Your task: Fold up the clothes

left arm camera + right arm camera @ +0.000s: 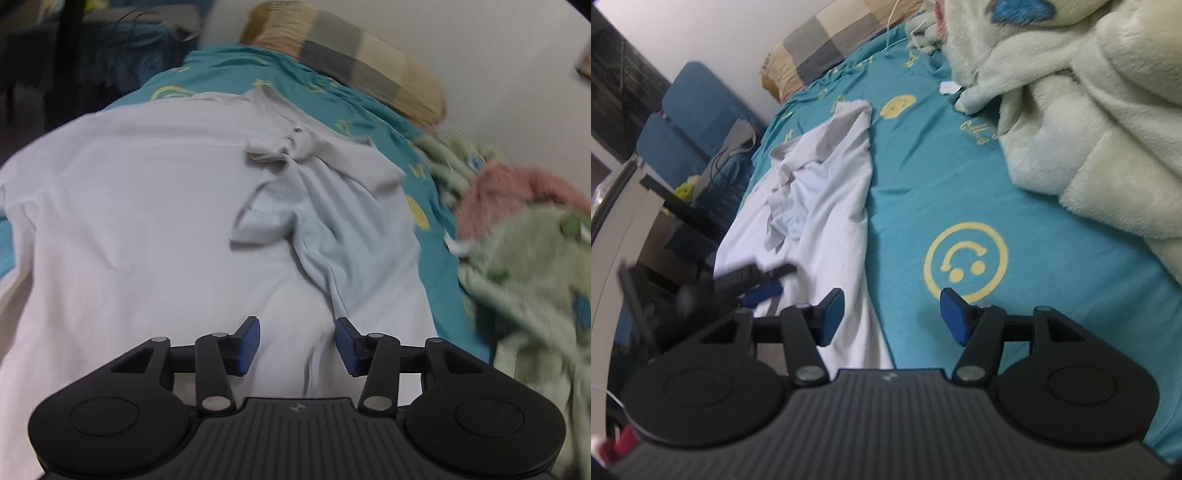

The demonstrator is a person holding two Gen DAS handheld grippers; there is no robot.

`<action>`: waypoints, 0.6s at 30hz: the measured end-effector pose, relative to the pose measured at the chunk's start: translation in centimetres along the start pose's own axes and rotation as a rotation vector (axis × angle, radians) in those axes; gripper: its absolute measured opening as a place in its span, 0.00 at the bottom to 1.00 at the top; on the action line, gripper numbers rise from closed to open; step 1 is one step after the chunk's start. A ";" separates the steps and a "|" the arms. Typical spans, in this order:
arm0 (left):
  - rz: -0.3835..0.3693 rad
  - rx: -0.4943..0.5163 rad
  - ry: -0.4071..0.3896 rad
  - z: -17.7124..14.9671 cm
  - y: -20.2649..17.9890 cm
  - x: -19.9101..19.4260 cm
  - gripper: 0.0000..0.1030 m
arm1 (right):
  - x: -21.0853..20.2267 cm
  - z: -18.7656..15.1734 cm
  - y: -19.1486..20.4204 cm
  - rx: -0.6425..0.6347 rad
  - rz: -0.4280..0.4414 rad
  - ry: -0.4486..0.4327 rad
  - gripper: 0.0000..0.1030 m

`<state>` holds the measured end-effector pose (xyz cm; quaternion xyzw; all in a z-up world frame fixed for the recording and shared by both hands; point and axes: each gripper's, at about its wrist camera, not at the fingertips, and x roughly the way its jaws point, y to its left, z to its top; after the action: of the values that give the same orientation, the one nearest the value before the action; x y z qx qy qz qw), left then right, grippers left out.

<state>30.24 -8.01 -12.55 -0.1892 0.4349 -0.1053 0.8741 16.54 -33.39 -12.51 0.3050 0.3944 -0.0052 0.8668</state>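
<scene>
I hold both grippers, left gripper (297, 341) and right gripper (892, 315), wide open and empty over the rumpled white shirt (147, 221) on the teal bedsheet (960, 192), seemingly ready to grasp its near hem.

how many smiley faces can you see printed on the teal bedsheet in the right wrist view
2. A large outline smiley lies just ahead of the open right gripper. A smaller solid yellow one sits farther up, right of the white shirt. The shirt and fleece blanket may hide more.
</scene>
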 end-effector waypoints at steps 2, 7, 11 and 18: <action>-0.028 -0.104 -0.004 1.3 0.7 1.7 0.47 | 0.1 0.0 0.0 -0.012 -0.015 -0.003 0.59; -0.050 -0.140 -0.071 3.1 -0.5 4.3 0.48 | 0.8 0.2 -0.5 -0.003 -0.046 -0.004 0.59; 0.028 -0.011 -0.097 4.2 -2.5 5.0 0.04 | 1.4 0.2 -0.2 -0.027 -0.054 0.001 0.59; 0.289 0.243 -0.130 5.1 -4.7 6.2 0.04 | 2.2 0.3 0.3 -0.085 -0.086 -0.009 0.59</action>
<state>37.96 -13.19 -12.20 -0.0241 0.3842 -0.0178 0.9228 18.36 -32.79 -13.65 0.2509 0.4030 -0.0271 0.8797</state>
